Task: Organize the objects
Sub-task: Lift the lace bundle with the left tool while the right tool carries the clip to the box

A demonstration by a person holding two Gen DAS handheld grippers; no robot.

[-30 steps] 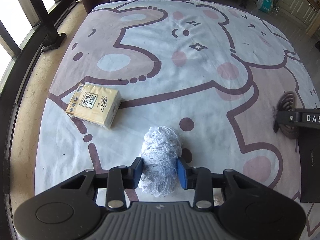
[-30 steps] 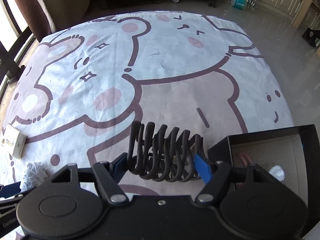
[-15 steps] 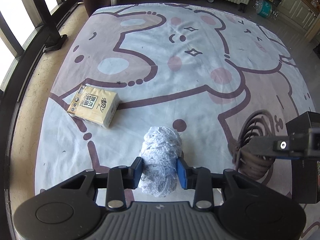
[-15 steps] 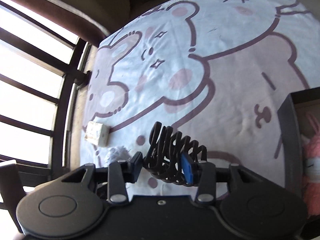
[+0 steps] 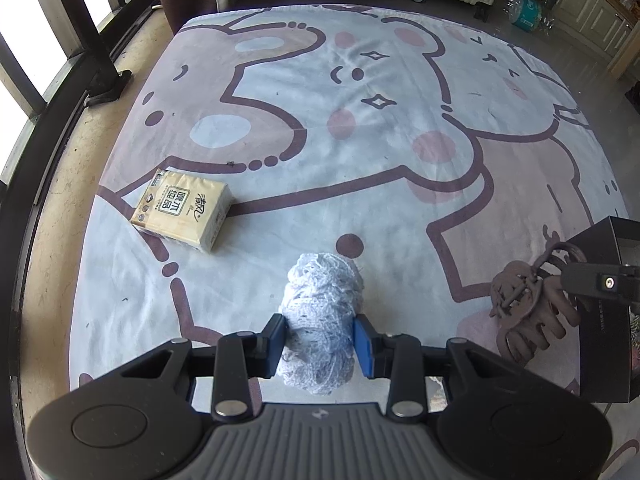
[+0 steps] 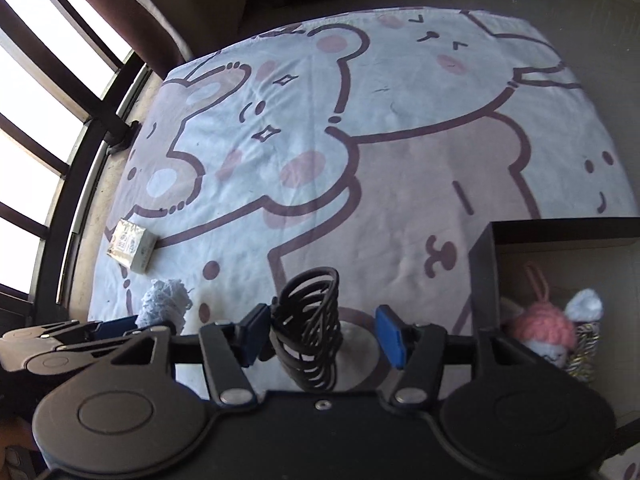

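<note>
1. My left gripper (image 5: 320, 340) is clamped on the white yarn ball (image 5: 322, 316), one blue pad on each flank. The ball's long axis runs straight ahead, along the fingers, and its far end rests on the cartoon-bear mat (image 5: 360, 140).
2. My right gripper (image 6: 322, 334) has the dark hair claw (image 6: 310, 320) between its pads. The jaws have just been opening: the left pad still touches the claw and the right pad stands clear of it, so I call this grip released.
3. The claw stands on end, its long axis pointing away from me and its teeth stacked along it.
4. Key relation: the black box (image 6: 484, 280) lies just right of the right gripper, its near wall beside the right pad. A pink knitted toy (image 6: 540, 326) is already inside.
5. The right hand is far nearer the box, so I judge the claw goes in first.
6. The tissue pack (image 5: 182, 210) sits well apart, ahead and left of the left gripper.
</note>
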